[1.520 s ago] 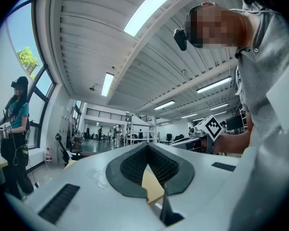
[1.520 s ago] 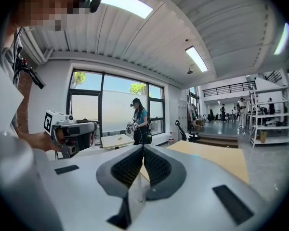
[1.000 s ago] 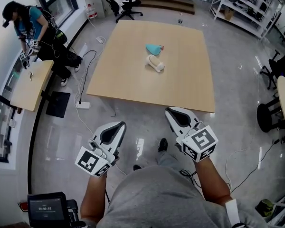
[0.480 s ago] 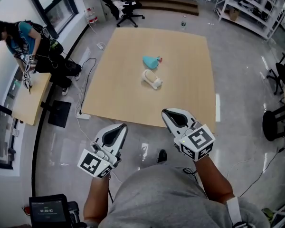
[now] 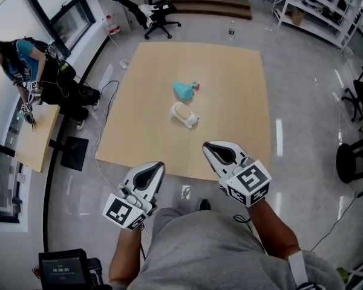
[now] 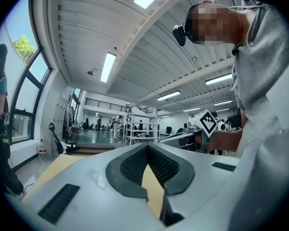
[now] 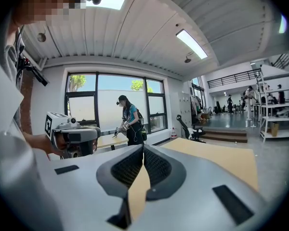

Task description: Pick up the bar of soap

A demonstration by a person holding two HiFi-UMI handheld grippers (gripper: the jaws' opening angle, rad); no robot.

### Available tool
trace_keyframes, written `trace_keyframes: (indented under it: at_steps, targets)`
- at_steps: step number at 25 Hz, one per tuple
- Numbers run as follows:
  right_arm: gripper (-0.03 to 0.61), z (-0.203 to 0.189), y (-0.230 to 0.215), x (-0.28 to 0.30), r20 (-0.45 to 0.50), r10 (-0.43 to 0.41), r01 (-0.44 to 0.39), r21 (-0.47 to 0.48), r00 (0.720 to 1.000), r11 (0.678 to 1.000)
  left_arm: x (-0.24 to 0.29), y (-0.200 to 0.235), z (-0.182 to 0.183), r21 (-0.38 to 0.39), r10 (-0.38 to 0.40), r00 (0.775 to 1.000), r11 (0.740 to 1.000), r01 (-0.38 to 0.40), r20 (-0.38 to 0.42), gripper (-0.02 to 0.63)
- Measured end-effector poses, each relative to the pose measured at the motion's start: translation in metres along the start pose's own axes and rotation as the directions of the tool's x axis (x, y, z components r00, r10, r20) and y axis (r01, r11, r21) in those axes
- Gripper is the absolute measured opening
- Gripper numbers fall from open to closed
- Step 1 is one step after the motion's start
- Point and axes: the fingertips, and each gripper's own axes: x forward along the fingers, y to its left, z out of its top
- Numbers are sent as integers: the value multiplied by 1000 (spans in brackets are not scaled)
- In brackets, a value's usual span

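Observation:
On the square wooden table [image 5: 230, 101] lies a pale cream oblong thing [image 5: 183, 115], seemingly the bar of soap with a white dish. A teal cloth-like object [image 5: 183, 89] lies just beyond it. My left gripper [image 5: 156, 165] is shut and empty, held over the floor short of the table's near edge. My right gripper [image 5: 207, 145] is also shut and empty, its tip over the near edge, well short of the soap. In the left gripper view the shut jaws [image 6: 147, 146] point level across the table; the right gripper view shows shut jaws [image 7: 143, 146] too. The soap shows in neither gripper view.
A person [image 5: 24, 71] works at a small table [image 5: 33, 138] at the left. An office chair [image 5: 151, 11] and a bottle [image 5: 231, 32] stand beyond the table, shelves [image 5: 314, 8] at the back right. Cables [image 5: 106, 101] trail on the floor at the left.
Both grippers and the view have advanced toward the table; its near edge is closer, and the right gripper's tip now overlaps it. Both stay shut.

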Motion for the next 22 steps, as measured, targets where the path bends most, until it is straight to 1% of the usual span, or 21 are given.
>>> trace_keyframes:
  at_steps: [5, 9, 15, 20, 22]
  targets:
    - [8, -6, -15, 19, -22, -25, 25, 14, 999, 1000, 14, 26, -12, -26, -23, 1000, 999, 23, -4, 5]
    - [8, 3, -24, 33, -25, -66, 67, 19, 997, 998, 26, 48, -13, -33, -68, 998, 997, 68, -1, 5]
    - [8, 16, -29, 59, -30, -124, 124, 5, 992, 992, 31, 90, -4, -34, -106, 994, 994, 107, 30, 5]
    - [8, 28, -31, 101, -41, -158, 159, 19, 987, 987, 35, 138, -7, -59, -149, 989, 987, 150, 15, 5]
    - [8, 30, -33, 112, -45, -178, 179, 24, 983, 984, 35, 151, -6, -64, -171, 985, 983, 171, 14, 5]
